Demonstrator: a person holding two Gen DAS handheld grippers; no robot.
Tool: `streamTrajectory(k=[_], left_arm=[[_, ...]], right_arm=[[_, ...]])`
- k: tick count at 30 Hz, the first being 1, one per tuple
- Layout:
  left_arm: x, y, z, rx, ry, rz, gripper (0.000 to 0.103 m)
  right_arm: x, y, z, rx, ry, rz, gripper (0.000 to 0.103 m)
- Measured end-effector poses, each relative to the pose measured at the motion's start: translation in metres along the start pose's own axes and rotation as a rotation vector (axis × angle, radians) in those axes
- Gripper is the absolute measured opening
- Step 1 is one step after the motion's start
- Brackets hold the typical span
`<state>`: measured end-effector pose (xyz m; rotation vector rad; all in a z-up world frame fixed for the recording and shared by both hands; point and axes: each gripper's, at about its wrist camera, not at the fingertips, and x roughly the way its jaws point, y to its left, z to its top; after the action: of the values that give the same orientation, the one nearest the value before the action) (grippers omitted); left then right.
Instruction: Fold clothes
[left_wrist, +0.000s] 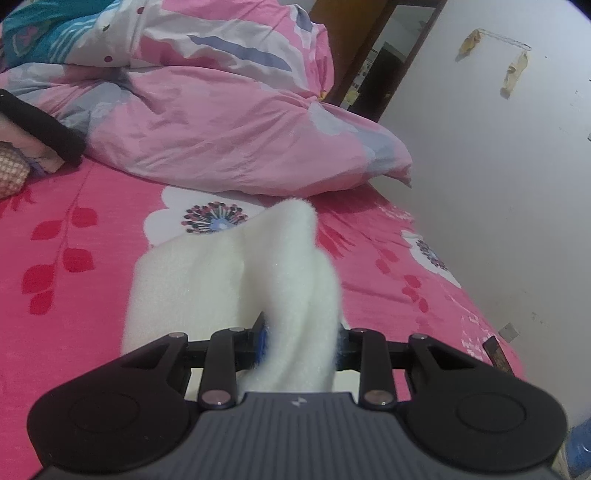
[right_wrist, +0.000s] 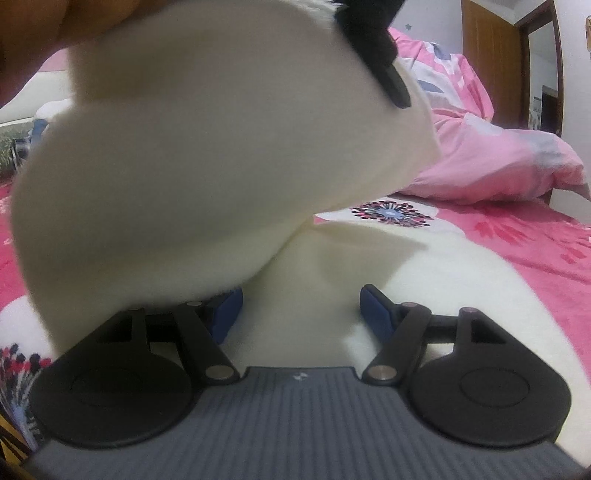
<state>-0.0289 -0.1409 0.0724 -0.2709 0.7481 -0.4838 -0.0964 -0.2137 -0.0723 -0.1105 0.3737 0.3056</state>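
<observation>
A white fleecy garment (left_wrist: 236, 273) lies on the pink flowered bed sheet (left_wrist: 74, 295). My left gripper (left_wrist: 301, 341) is shut on a bunched fold of it, and the cloth rises in a ridge between the blue pads (left_wrist: 261, 341). In the right wrist view the same white garment (right_wrist: 424, 280) spreads under my right gripper (right_wrist: 301, 314), which stands open with its blue pads (right_wrist: 376, 314) wide apart over the cloth. A lifted flap of the garment (right_wrist: 203, 166) hangs close above the right gripper's left finger. A black shape (right_wrist: 373, 48) sits at the flap's top edge; I cannot tell what it is.
A crumpled pink and white quilt (left_wrist: 221, 122) is heaped at the far end of the bed. A white wall (left_wrist: 498, 184) runs along the bed's right edge. A black band (left_wrist: 44, 125) and other fabrics lie at the far left. A wooden door frame (right_wrist: 480, 48) stands behind.
</observation>
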Motion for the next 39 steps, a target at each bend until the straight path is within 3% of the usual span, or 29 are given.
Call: streamTrajectory(k=[12,18,21,26,33,37,39], left_arm=[[0.028,-0.031,-0.004,0.06,0.051,-0.024,0.03],[0.06,-0.047,-0.015,0.15,0.134,-0.013,0.032],[0.073,-0.047,-0.02,0.148,0.205,-0.055,0.046],[0.065,-0.057,-0.021,0.195,0.198,-0.114,0.065],[0.047,-0.059,-0.015,0.154,0.199,-0.208,0.067],[0.026,-0.056,-0.007,0.129,0.183,-0.33,0.067],[0.011,-0.056,-0.005,0.148,0.148,-0.351,0.067]], right_arm=[[-0.027,-0.015,-0.013,0.034,-0.013,-0.028,0.072],[-0.026,-0.021,-0.017,0.052,-0.023,-0.01,0.074],[-0.025,-0.021,-0.019,0.048,-0.028,-0.008,0.074],[-0.026,-0.021,-0.021,0.05,-0.033,-0.006,0.075],[-0.027,-0.021,-0.024,0.055,-0.036,-0.004,0.075],[-0.025,-0.021,-0.024,0.066,-0.035,-0.003,0.075],[-0.023,-0.019,-0.023,0.07,-0.034,-0.006,0.076]])
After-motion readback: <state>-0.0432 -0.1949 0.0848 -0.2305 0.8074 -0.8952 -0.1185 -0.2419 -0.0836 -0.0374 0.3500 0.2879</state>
